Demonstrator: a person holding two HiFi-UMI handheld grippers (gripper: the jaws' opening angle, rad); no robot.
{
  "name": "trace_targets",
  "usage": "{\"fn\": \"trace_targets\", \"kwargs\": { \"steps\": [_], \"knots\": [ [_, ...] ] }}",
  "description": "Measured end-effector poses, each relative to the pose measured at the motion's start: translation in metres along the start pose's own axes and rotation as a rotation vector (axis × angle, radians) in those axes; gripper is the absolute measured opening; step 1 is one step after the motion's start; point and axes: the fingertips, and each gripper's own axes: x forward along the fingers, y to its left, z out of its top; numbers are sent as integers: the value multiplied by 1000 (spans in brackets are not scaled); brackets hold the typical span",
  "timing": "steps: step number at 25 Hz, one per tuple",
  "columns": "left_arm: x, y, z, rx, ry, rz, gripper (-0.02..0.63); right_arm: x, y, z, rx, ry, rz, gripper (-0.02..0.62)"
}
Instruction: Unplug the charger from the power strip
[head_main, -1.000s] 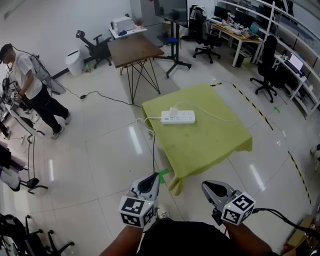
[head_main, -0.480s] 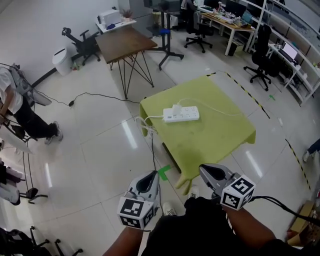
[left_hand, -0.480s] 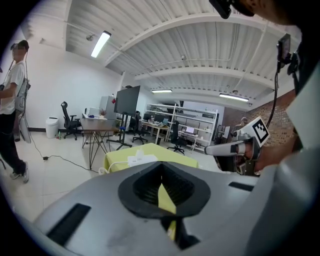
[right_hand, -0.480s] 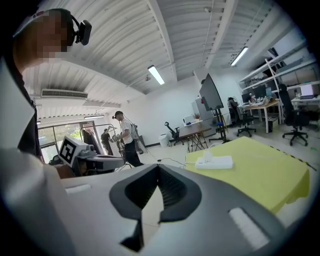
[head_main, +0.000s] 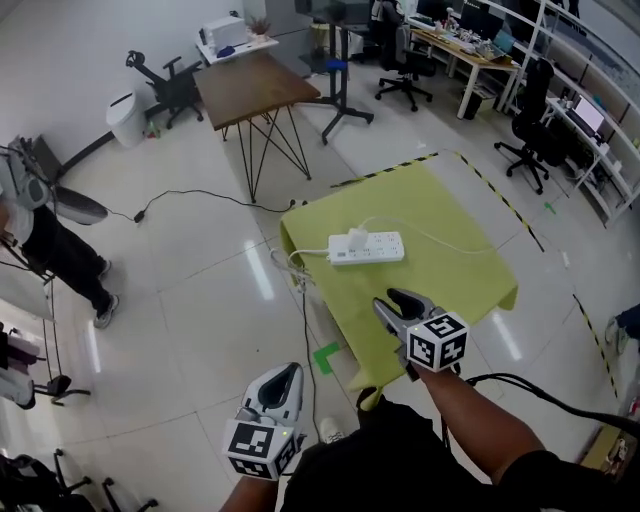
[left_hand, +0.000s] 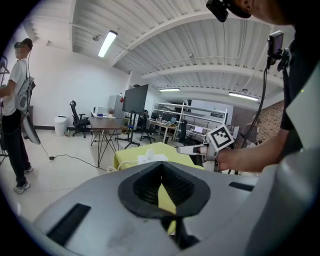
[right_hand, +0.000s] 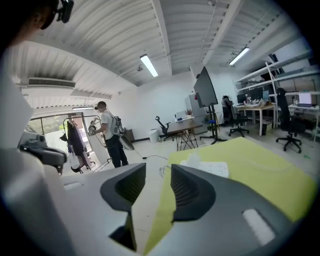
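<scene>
A white power strip (head_main: 367, 248) lies on a low table under a yellow-green cloth (head_main: 450, 285). A white charger (head_main: 357, 238) is plugged in near its left end. My right gripper (head_main: 392, 302) hovers over the table's near edge, short of the strip. Its jaws are opening, with nothing between them. My left gripper (head_main: 284, 377) hangs lower, over the floor, and is shut and empty. The right gripper view looks past the right gripper (right_hand: 157, 175) to the strip (right_hand: 212, 169). From the left gripper (left_hand: 162, 177), strip (left_hand: 150, 158) and right gripper (left_hand: 189, 148) are visible.
A white cable (head_main: 290, 262) hangs off the table's left edge, and a black cord (head_main: 200, 195) crosses the floor. A wooden table (head_main: 255, 85) stands behind, with office chairs and desks at the back right. A person (head_main: 40, 235) stands far left. Green tape (head_main: 325, 357) marks the floor.
My right gripper has moved forward over the table's near edge and its jaws have parted. The left gripper has dropped slightly lower in the picture. The table now looks closer.
</scene>
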Motion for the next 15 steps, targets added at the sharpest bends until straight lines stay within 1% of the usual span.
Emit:
{"fn": "trace_targets", "kwargs": {
  "steps": [3, 5, 8, 11, 15],
  "knots": [
    [9, 11, 1, -18, 10, 53, 6, 59, -43, -5, 35, 55, -35, 202],
    [17, 20, -1, -19, 29, 84, 6, 93, -66, -5, 67, 67, -47, 226],
    [31, 34, 2, -36, 48, 122, 6, 137, -92, -4, 112, 80, -58, 281],
    [42, 41, 4, -64, 59, 158, 6, 168, -115, -7, 135, 99, -80, 316],
    [52, 44, 1, -91, 83, 186, 6, 197, -136, -10, 132, 123, -121, 339]
  ]
}}
